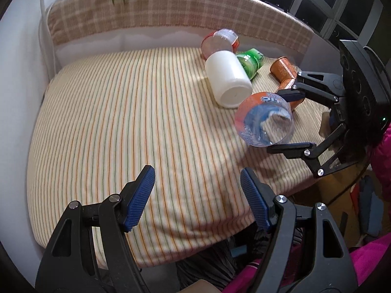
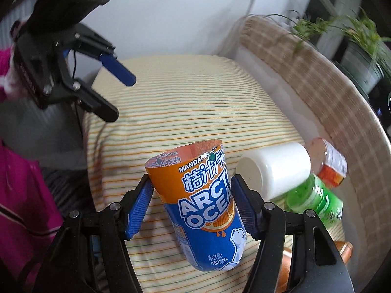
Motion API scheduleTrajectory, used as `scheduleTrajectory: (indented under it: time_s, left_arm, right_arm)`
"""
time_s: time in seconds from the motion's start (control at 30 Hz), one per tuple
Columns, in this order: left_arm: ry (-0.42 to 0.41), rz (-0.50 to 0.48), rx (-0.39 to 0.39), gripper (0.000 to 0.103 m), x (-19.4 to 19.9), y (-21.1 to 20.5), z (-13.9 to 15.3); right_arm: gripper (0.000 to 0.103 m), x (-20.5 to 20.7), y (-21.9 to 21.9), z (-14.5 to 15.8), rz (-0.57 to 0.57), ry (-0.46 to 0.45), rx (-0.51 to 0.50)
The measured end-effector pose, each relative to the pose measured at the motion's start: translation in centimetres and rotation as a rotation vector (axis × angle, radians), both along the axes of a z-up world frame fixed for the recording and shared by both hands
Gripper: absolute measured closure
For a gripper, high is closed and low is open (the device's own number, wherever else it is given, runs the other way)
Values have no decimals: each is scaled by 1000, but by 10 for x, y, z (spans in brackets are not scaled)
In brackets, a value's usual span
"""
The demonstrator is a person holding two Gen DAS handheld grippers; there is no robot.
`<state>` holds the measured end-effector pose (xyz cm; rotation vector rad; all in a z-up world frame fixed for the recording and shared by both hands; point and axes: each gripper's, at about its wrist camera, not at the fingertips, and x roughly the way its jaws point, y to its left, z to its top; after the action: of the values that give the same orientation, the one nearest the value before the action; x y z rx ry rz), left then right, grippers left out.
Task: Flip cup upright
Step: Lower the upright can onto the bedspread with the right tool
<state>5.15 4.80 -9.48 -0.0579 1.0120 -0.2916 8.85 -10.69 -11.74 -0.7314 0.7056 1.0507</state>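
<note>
My right gripper (image 2: pixel 191 195) is shut on an orange and blue Arctic Ocean cup (image 2: pixel 202 202), held above the striped table with its open mouth tilted up and away. In the left wrist view the same cup (image 1: pixel 265 120) sits between the right gripper's fingers (image 1: pixel 290 119), its open mouth facing the camera. My left gripper (image 1: pixel 198 188) is open and empty above the table's near edge; it also shows in the right wrist view (image 2: pixel 122 95), off to the left of the cup.
A white cup (image 1: pixel 228 79), a green cup (image 1: pixel 250 62), a red-labelled clear cup (image 1: pixel 220 42) and an orange cup (image 1: pixel 283 69) lie on their sides on the striped cloth (image 1: pixel 122 122). A checked bolster (image 1: pixel 171 12) runs along the back. Plants (image 2: pixel 354 39) stand behind.
</note>
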Motion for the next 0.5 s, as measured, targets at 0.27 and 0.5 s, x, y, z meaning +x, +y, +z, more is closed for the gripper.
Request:
scheduleTrajectory:
  time_s: [0.27,0.5]
  left_arm:
    - [-76,19,-10,28,2,-10,7]
    - [-138,54,-25,28,0,-17,11]
  right_arm:
    - [38,4,-26,10,-223,44,193]
    - [38,-2,-44,10,-466,54,366]
